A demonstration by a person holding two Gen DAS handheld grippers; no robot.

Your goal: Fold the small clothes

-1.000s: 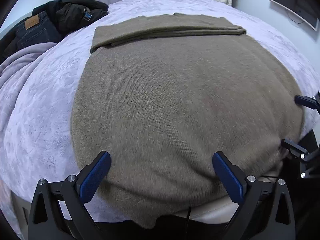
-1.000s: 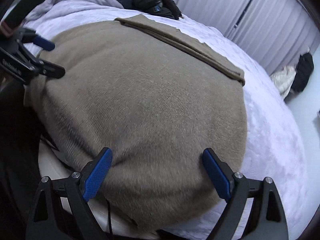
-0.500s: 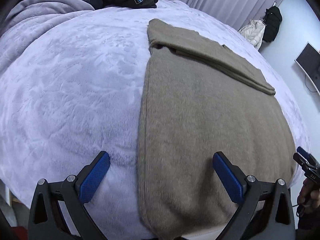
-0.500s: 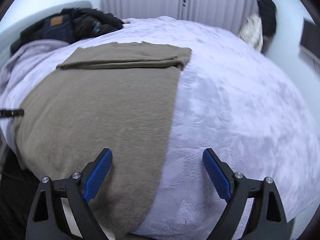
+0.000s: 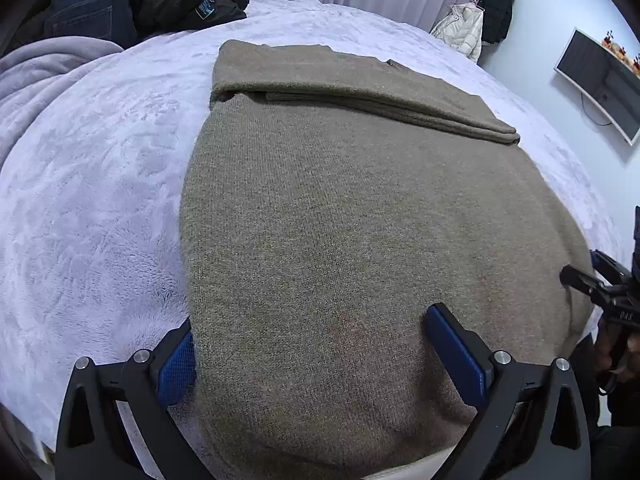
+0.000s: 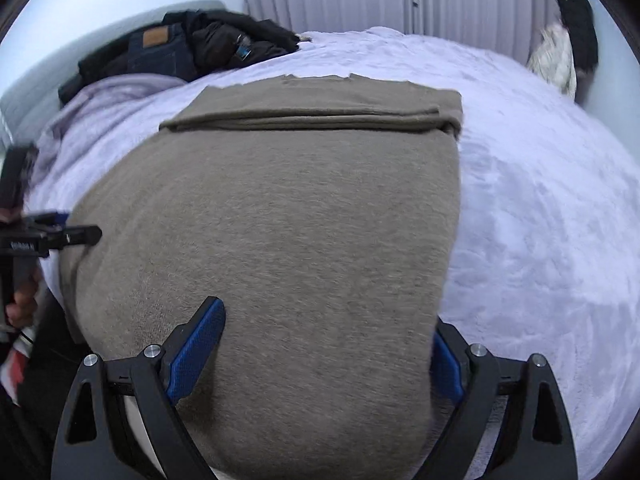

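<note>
An olive-brown knit sweater (image 5: 360, 216) lies flat on the lilac plush bed cover (image 5: 92, 184), its far end folded back into a band (image 5: 352, 88). My left gripper (image 5: 316, 352) is open and straddles the sweater's near left corner, one blue pad (image 5: 176, 364) at the cloth's left edge, the other pad (image 5: 456, 352) on top. In the right wrist view my right gripper (image 6: 320, 360) is open over the sweater's (image 6: 280, 220) near right corner, its right pad (image 6: 446, 364) partly hidden by the hem. Each gripper appears at the other view's edge.
Dark jeans and a black jacket (image 5: 140, 4) are heaped at the far left of the bed, beside a rumpled lilac blanket (image 5: 44, 68). Curtains, hanging coats (image 5: 480, 16) and a wall screen (image 5: 600, 80) lie beyond. The sweater's hem hangs over the bed's near edge.
Both grippers have swung back toward the sweater and lowered onto its near corners; half a second ago each was aimed partly at bare bed cover beside the cloth.
</note>
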